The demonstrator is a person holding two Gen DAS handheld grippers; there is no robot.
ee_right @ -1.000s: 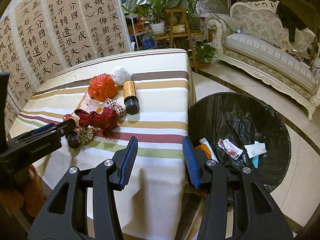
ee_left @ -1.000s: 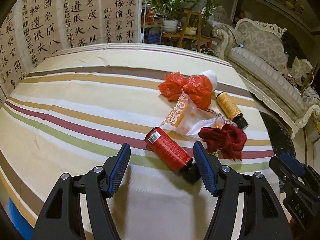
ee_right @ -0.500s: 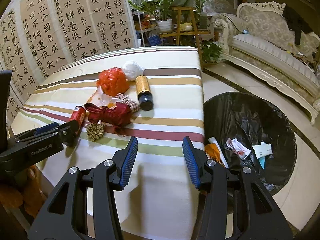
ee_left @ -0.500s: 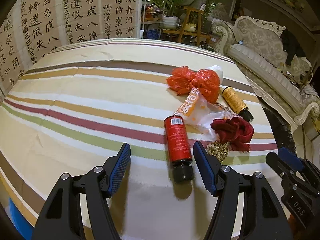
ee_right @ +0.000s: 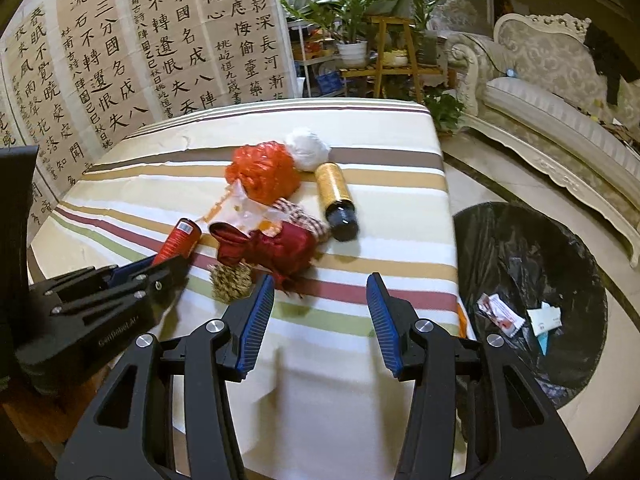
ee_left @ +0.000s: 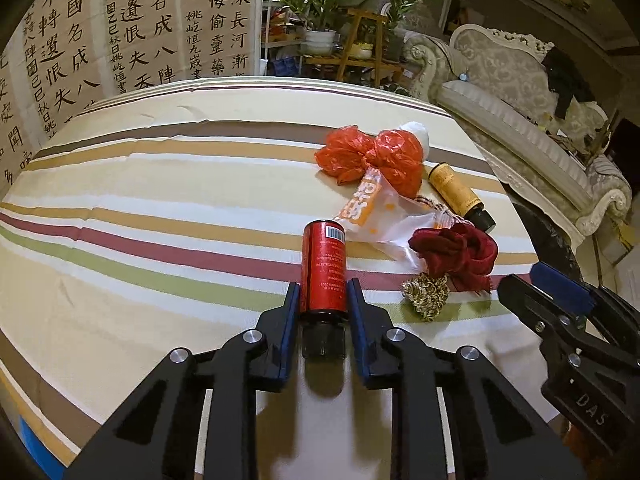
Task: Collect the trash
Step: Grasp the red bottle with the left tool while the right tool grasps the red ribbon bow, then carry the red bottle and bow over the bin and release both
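Left gripper (ee_left: 323, 300) closing, red can (ee_left: 323, 266) between fingers; right gripper (ee_right: 320, 304) released over bare cloth near table edge (ee_right: 450, 216).

The left tool (ee_left: 323, 300) has black plastic arms with open triangular cut-outs, round silver screws at the joints, and blue ribbed pads (ee_left: 289, 320). The right tool (ee_right: 320, 304) has the same build. One black body carries white letters "DAS", the other a faint grey brand name.
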